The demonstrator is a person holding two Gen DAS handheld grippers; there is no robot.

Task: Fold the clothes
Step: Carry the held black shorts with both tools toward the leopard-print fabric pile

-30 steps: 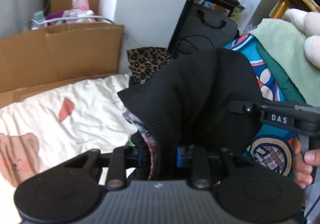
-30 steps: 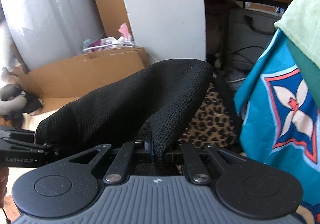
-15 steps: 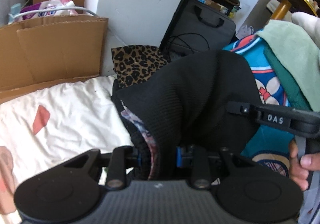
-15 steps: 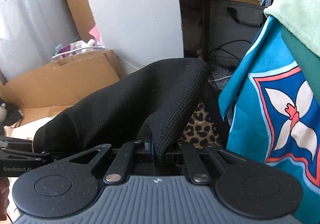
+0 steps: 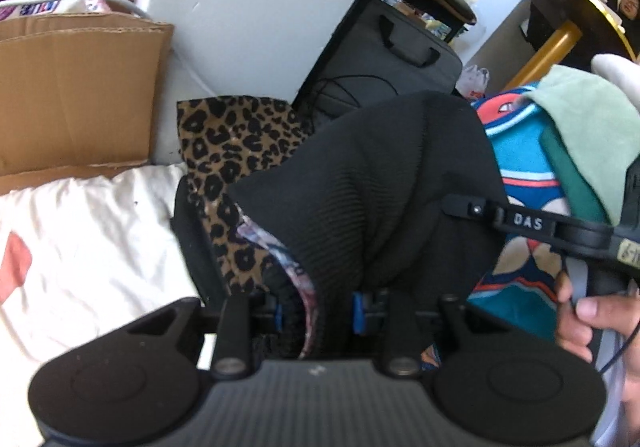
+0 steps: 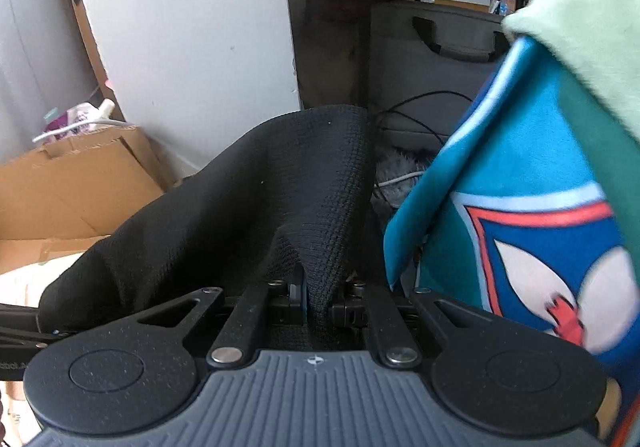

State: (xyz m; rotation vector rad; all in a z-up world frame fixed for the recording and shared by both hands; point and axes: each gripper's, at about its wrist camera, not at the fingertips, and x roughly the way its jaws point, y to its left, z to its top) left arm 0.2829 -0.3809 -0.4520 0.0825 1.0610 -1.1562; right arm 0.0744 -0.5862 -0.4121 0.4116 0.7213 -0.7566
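we have the black knit garment [image 5: 384, 183] slung in the air between both tools, above the white printed sheet [image 5: 88, 231] and a leopard-print piece [image 5: 224, 151]. left gripper [image 5: 316, 311] pinches a thick bunched edge, with a floral lining showing there; right gripper [image 6: 318, 303] is nearly closed on a thin fold of the same knit. the fabric looks soft, limp and light — it sags between the holds and should not slip much, being ribbed. we judge edges or corners the best places to hold it. legible writing: "das" on the right tool's arm [image 5: 528, 223]; other lettering is too small or cut off.
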